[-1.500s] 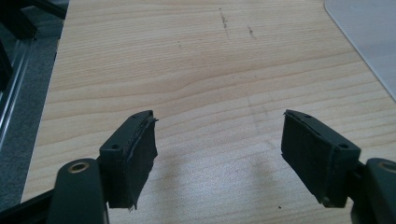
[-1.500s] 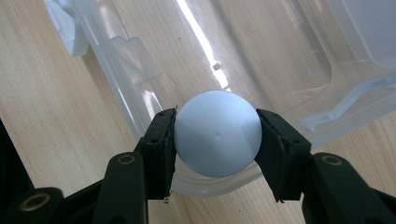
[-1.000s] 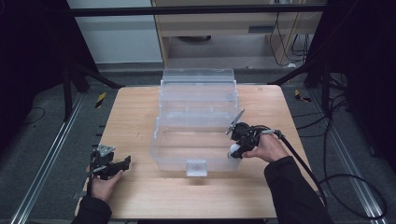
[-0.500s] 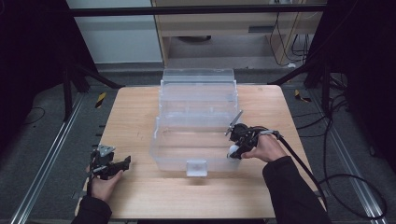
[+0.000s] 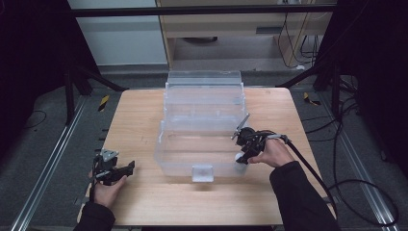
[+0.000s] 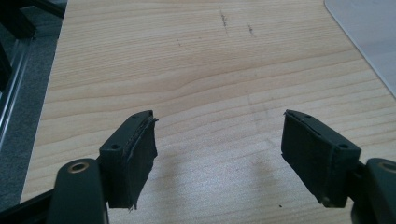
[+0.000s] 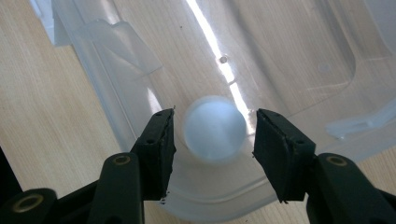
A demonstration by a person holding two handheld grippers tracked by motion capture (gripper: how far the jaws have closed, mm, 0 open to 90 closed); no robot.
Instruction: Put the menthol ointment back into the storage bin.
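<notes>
A clear plastic box [image 5: 173, 153] with its lid [image 5: 204, 83] raised at the back stands mid-table. My right gripper [image 5: 242, 146] hangs over the box's front right corner. In the right gripper view, a blurred white ball [image 7: 215, 129] lies between the jaws of this gripper [image 7: 214, 117]. There is a small gap on each side, so the gripper is open. The ball [image 5: 239, 162] lies over the inside corner of the box [image 7: 289, 56]; I cannot tell if it rests on the floor. My left gripper [image 5: 129, 168] [image 6: 219, 119] is open over bare wood at the table's front left.
The wooden table [image 5: 139, 120] has bare room to the left and right of the box and along the front edge. A latch tab [image 5: 202, 172] sticks out of the box's front wall. Cables [image 5: 337, 192] trail off the right side.
My right gripper has shifted very slightly at the box's front right corner. The left gripper has not moved.
</notes>
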